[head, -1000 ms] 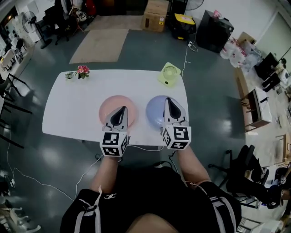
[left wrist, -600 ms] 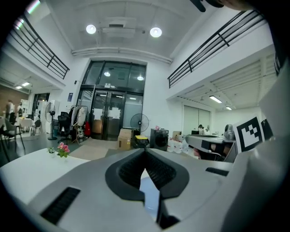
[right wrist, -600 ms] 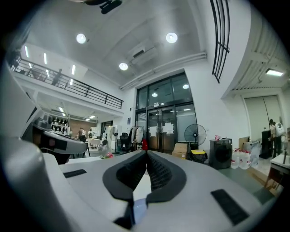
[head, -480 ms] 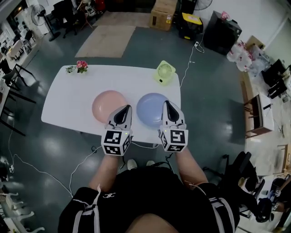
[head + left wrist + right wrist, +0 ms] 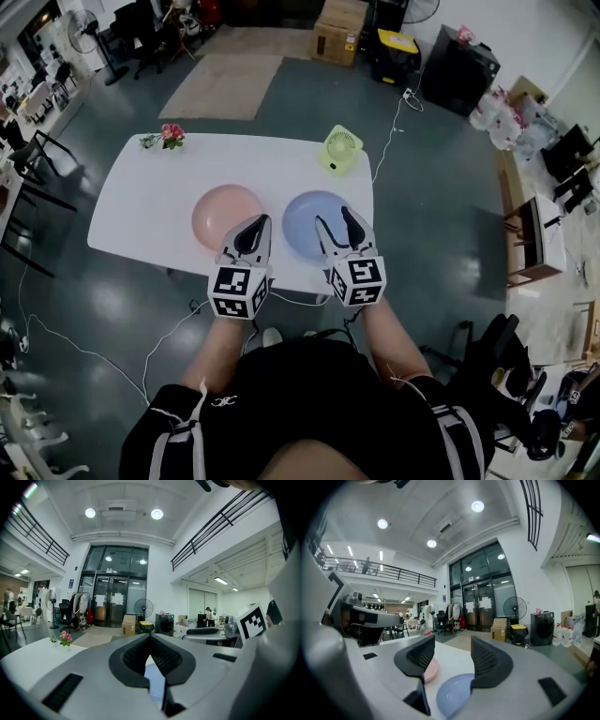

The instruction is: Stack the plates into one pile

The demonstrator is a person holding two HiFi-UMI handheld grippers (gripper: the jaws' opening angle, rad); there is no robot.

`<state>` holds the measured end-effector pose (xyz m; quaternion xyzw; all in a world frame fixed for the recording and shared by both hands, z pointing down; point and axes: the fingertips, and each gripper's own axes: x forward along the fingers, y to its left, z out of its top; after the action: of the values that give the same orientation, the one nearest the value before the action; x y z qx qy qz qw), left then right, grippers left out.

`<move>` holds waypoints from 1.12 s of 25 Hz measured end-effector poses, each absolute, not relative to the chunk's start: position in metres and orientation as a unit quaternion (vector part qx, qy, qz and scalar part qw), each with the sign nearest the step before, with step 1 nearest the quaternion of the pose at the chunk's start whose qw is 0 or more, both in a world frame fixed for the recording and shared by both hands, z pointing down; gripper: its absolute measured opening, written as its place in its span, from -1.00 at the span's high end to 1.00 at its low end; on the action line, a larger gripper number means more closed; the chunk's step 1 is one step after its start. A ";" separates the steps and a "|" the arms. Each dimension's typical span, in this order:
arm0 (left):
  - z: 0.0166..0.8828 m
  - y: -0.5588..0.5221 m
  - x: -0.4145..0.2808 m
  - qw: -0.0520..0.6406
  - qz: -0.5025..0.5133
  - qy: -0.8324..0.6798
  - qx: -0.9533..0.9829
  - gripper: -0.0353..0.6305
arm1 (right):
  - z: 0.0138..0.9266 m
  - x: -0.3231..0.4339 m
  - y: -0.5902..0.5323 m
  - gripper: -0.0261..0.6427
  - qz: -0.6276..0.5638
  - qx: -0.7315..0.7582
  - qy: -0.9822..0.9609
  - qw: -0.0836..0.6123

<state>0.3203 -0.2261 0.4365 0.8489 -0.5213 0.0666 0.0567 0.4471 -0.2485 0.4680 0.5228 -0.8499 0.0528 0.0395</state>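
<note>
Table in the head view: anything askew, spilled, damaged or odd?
Nothing stands out. The pink plate and blue plate lie flat side by side on the white table; the green fan and flowers sit near its far edge. No spill or damage shows.

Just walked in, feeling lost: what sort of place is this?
Probably a big workshop or lab hall: a railed upper gallery, a brown cardboard box and a black standing fan by tall glass doors.

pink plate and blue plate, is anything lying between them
Nothing: the head view shows only a bare strip of white table between the pink plate and the blue plate, which sit apart.
</note>
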 end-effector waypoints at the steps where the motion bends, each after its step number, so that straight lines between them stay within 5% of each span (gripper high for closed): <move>1: 0.438 -0.224 0.319 0.058 0.067 -0.523 0.848 0.86 | 0.475 0.444 -0.248 0.20 0.056 0.516 -0.853 0.052; 18: 0.476 -0.181 0.263 0.085 0.079 -0.583 0.805 0.86 | 0.715 0.415 -0.226 0.19 0.085 0.370 -0.858 0.346; 28: 0.478 -0.167 0.232 0.092 0.083 -0.617 0.777 0.86 | 0.779 0.417 -0.225 0.19 0.053 0.289 -0.830 0.475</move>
<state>0.2315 -0.1671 0.4782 0.7775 -0.6166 0.0827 0.0918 0.4169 -0.2255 0.7795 0.2885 -0.8297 0.0534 0.4749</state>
